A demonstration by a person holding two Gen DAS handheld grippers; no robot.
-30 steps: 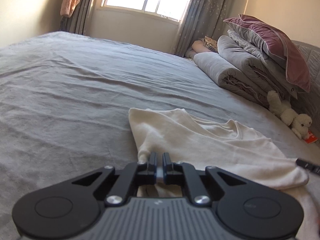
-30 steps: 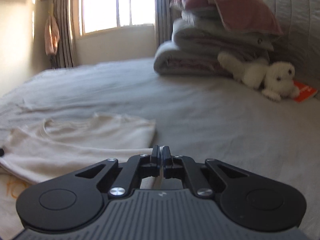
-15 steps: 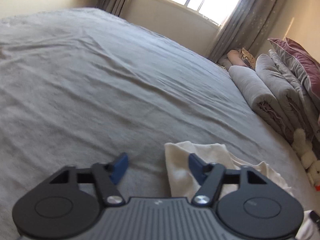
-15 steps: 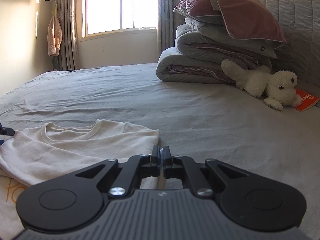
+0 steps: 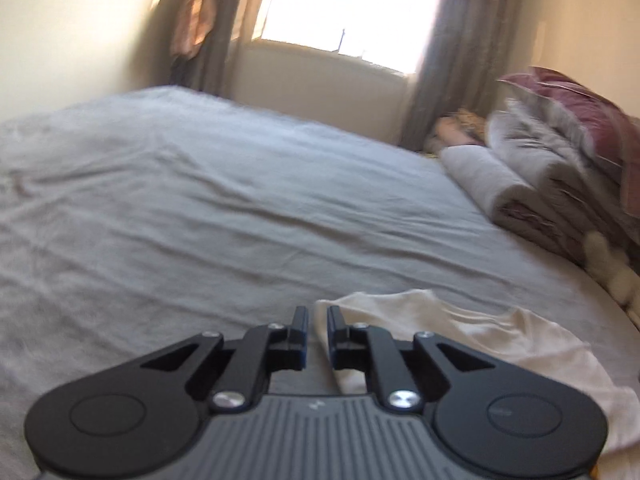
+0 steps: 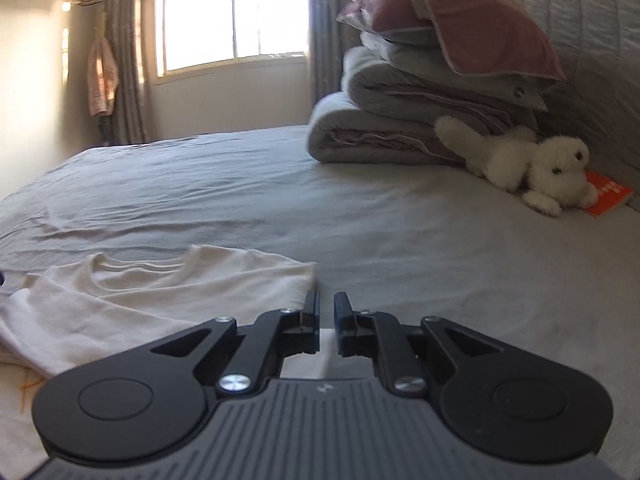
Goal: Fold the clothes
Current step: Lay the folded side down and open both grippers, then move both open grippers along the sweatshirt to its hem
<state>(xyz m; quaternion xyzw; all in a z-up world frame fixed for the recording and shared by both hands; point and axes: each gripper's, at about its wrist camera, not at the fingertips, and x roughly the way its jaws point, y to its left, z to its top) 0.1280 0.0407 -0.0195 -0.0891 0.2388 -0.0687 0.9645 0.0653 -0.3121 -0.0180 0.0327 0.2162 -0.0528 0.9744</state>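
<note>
Fingers of the left gripper stand slightly apart over the near edge of the shirt, holding nothing; those of the right gripper are parted the same at the shirt's other corner; any next pinch, I judge, should take all layers at the edge, both sides level; cream shirt lies folded on the grey bed, collar up, lightly creased.

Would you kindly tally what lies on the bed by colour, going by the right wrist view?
Cream: 1, the T-shirt
White: 1, the plush dog
Orange: 1, the booklet
Grey: 1, the folded quilt stack
Maroon: 1, the pillow
Total: 5
</note>
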